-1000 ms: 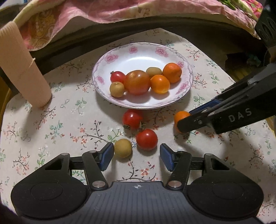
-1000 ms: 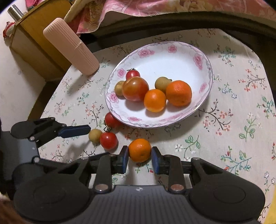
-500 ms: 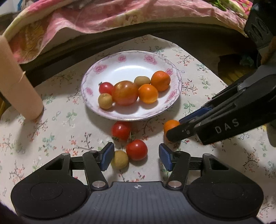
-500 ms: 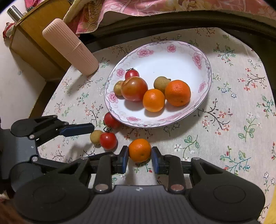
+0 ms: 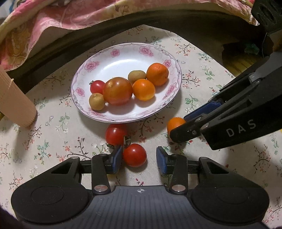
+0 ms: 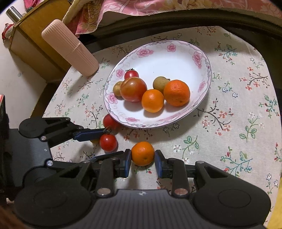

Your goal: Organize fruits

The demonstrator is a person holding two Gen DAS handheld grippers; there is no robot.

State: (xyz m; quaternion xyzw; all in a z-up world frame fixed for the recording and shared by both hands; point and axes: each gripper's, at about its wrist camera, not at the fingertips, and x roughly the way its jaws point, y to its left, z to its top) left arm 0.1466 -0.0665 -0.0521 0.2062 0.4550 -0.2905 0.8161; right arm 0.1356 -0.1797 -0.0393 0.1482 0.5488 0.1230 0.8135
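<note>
A white floral plate [image 5: 123,58] [image 6: 158,58] holds a large tomato [image 5: 117,91], two oranges, a small red tomato and two yellowish fruits. On the cloth, my left gripper [image 5: 139,157] is open around a red tomato [image 5: 134,155] [image 6: 108,142]; its left pad touches it. A second red tomato [image 5: 115,133] lies by the plate's rim. A yellowish fruit [image 6: 96,141] is mostly hidden behind the left finger. My right gripper [image 6: 143,159] is shut on a small orange [image 6: 142,153] [image 5: 174,123] resting on the cloth.
A ribbed beige cylinder [image 5: 12,104] [image 6: 70,47] stands left of the plate. A pink floral blanket [image 5: 88,12] lies beyond the table's dark far edge. A wooden box [image 6: 30,35] sits off the table's left side.
My left gripper has moved forward and right, so the red tomato now sits between its fingers and the yellowish fruit is hidden. The right gripper stays on the orange.
</note>
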